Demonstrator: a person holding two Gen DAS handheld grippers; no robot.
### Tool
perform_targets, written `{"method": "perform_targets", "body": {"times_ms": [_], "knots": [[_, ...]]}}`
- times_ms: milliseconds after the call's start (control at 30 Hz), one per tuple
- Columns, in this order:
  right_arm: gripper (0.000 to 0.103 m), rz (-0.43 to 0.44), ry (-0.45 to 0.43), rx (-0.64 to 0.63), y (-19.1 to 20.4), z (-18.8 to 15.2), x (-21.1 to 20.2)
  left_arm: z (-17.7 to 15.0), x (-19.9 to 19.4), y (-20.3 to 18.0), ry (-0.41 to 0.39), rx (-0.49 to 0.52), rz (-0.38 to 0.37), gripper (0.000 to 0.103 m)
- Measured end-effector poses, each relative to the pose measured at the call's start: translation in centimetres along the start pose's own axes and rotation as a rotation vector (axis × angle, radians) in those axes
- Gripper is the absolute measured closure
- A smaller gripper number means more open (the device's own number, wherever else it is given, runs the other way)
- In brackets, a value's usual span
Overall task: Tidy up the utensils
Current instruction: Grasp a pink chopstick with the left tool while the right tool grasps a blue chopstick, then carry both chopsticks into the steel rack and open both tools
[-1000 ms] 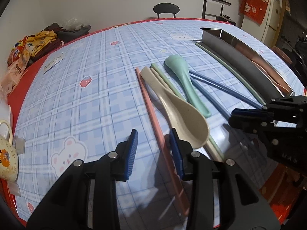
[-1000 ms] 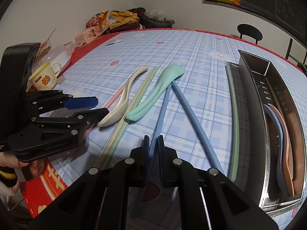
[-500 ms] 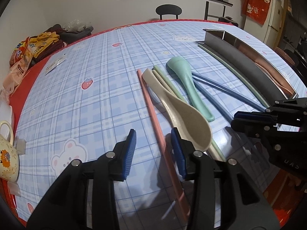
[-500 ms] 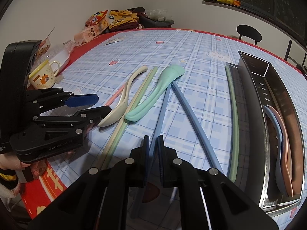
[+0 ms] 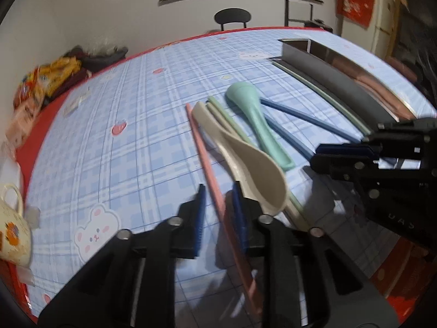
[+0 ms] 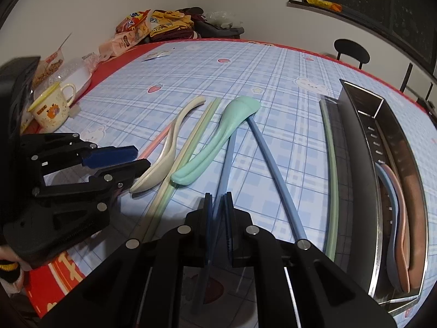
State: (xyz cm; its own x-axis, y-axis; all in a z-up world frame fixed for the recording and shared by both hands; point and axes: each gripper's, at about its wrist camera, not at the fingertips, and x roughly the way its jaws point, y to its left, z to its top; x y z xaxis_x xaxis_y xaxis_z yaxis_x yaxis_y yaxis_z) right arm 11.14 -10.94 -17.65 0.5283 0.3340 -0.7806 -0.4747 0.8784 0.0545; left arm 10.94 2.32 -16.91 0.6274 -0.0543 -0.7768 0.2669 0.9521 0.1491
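Observation:
My left gripper [image 5: 217, 213] is open, its jaws on either side of a pink chopstick [image 5: 204, 158] that lies on the checked tablecloth. A beige spoon [image 5: 245, 161] lies just right of it, beside green chopsticks [image 5: 221, 114] and a mint spoon [image 5: 254, 114]. My right gripper [image 6: 218, 218] is shut on a blue chopstick [image 6: 228, 158], its far end under the mint spoon [image 6: 218, 142]. A second blue chopstick [image 6: 275, 169] lies to the right. The steel tray [image 6: 363, 147] at the right holds blue and pink spoons [image 6: 398, 218].
A single pale green chopstick [image 6: 331, 169] lies along the tray's left wall. A cartoon mug [image 6: 52, 109] and snack bags [image 6: 131, 32] sit at the table's left edge. A black chair [image 6: 351, 52] stands beyond the far edge.
My left gripper has shifted right and forward, so the pink chopstick now lies between its jaws. The right gripper stays shut on the blue chopstick, unmoved.

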Motion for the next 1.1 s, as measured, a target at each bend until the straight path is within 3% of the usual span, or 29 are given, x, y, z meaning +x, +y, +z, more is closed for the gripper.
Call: {"method": "perform_targets", "body": {"times_ms": [167,333,500,767,900,1100], "knots": [[0.094,-0.001,-0.002,0.000,0.3,-0.1,0.0,0.0,-0.1,-0.2,-0.004,0.017,0.021,0.090],[0.096,0.005,-0.012,0.025,-0.1,-0.5,-0.4,-0.2,-0.1,1.4,-0.001,-0.072,0.018,0.093],[0.096,0.025,-0.043,0.105,-1.6,-1.0,-1.2,-0.8,-0.5,4.0,-0.020,-0.217,-0.037,0.093],[0.096,0.016,-0.140,0.154,-2.4,-1.4,-2.8,-2.4,-2.3,7.6,-0.129,-0.426,-0.099,0.093],[0.096,0.022,-0.172,0.189,-3.2,-1.6,-3.4,-2.9,-3.9,8.2,-0.212,-0.458,-0.111,0.093],[0.096,0.035,-0.216,0.198,-3.3,-1.7,-4.2,-3.1,-4.2,8.6,-0.234,-0.480,-0.125,0.093]]}}
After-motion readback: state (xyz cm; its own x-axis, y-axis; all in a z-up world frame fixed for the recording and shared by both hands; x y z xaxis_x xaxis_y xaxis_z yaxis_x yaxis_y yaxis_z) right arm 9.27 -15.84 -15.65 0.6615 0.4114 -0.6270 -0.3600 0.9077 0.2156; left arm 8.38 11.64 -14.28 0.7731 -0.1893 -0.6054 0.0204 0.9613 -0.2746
